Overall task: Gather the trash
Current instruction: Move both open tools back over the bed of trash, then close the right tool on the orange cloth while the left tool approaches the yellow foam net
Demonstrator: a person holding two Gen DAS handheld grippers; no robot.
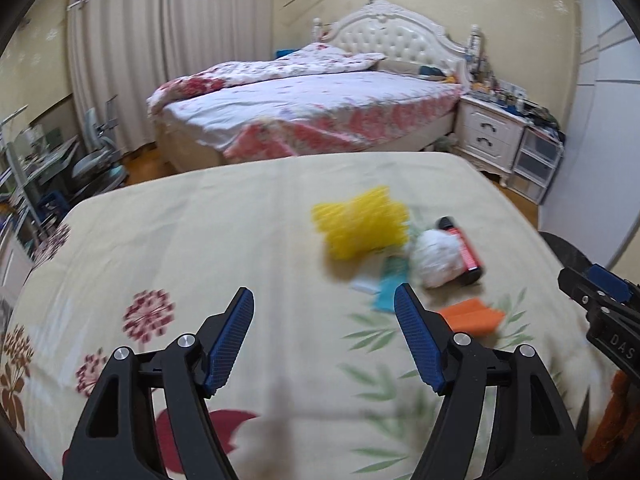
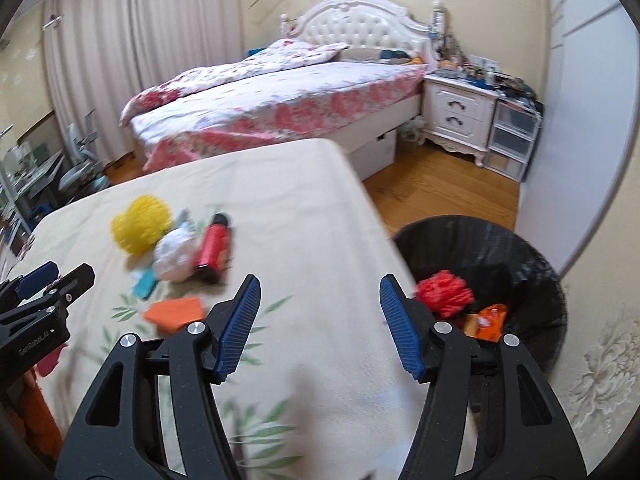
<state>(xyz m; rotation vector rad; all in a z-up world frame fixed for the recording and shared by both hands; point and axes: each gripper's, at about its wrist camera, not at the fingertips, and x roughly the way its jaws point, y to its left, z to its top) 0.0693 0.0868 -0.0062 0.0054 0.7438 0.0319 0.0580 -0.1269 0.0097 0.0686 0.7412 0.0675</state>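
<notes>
Trash lies on a cream floral cloth [image 1: 200, 240] over a table: a yellow foam net [image 1: 362, 222], a white crumpled wad [image 1: 436, 258], a red bottle with a black cap [image 1: 466, 250], a teal scrap [image 1: 390, 292] and an orange wrapper [image 1: 472, 316]. My left gripper [image 1: 324, 296] is open and empty, short of the pile. My right gripper [image 2: 320, 284] is open and empty above the cloth's right edge [image 2: 380, 224]. A black-lined bin [image 2: 532, 264] on the floor at the right holds a red net [image 2: 444, 294] and an orange packet [image 2: 486, 320].
A bed with a pink floral quilt [image 2: 272, 104] stands beyond the table. A white nightstand [image 2: 456, 114] and plastic drawers [image 2: 514, 140] stand at the back right. Wooden floor [image 2: 440, 184] lies between. A desk and chair [image 1: 92, 160] are at the left.
</notes>
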